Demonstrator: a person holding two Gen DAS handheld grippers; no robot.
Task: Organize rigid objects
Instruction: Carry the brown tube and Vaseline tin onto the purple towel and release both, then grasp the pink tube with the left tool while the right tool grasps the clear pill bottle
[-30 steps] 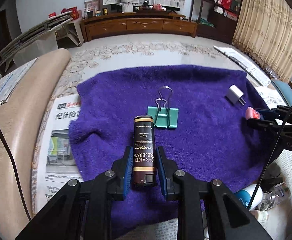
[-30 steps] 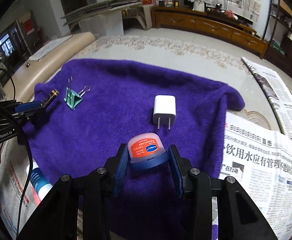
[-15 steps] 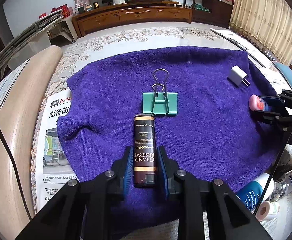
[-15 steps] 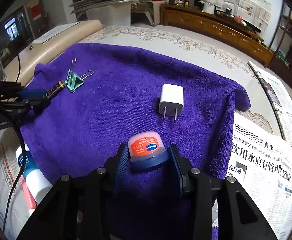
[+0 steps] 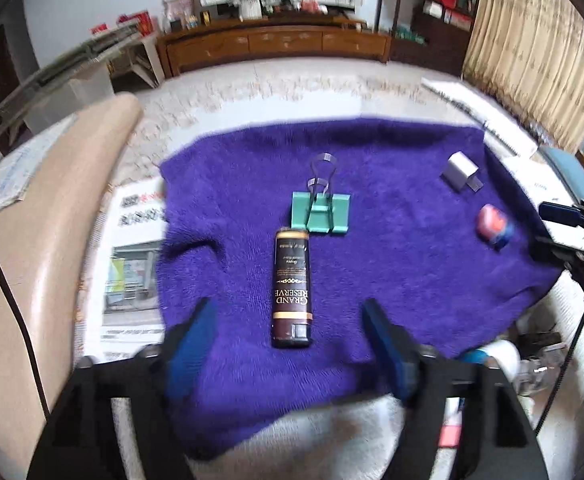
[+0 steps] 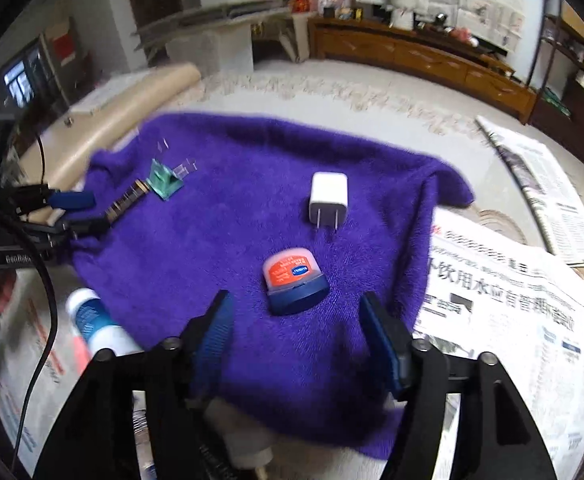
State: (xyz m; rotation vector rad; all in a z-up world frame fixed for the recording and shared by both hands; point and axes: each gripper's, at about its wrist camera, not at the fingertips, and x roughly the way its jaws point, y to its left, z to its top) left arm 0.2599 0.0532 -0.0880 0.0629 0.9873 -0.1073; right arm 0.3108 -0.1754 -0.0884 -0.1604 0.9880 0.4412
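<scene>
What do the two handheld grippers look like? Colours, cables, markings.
Both alike: the left gripper and right gripper have black angular frames with silver screws and blue ribbed finger pads. A black cable trails from the left one, whose body carries white lettering, partly cut off.

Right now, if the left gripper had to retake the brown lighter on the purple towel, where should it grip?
Grip the lighter across its long flat sides near the lower end, coming straight in from the left gripper. It lies flat and lengthwise between the open jaws, its far end close to the green binder clip.

My left wrist view looks low and close across the purple towel from one edge, my right from the opposite side, sharing it.
</scene>
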